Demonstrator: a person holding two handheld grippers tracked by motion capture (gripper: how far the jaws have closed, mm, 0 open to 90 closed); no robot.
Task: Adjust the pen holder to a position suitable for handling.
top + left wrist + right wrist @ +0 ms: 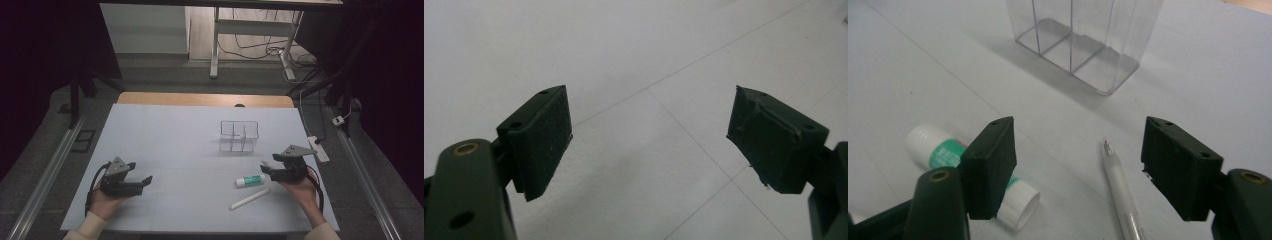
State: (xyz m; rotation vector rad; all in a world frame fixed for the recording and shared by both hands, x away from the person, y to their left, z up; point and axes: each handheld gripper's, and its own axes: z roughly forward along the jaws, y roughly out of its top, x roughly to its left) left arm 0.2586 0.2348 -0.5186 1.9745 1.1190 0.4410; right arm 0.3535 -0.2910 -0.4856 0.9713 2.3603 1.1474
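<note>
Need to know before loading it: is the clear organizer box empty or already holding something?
Empty. Its bare floor and dividers show through the clear organizer box; the glue stick and pen lie on the table outside it.

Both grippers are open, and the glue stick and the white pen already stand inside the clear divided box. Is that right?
Not quite. The right gripper view shows the glue stick and the white pen lying on the table, outside the clear divided box. Both the left gripper and right gripper are open.

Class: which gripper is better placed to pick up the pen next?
Right. The right gripper is open just beside the pen, which lies between its jaws; the left gripper is far across the table.
</note>
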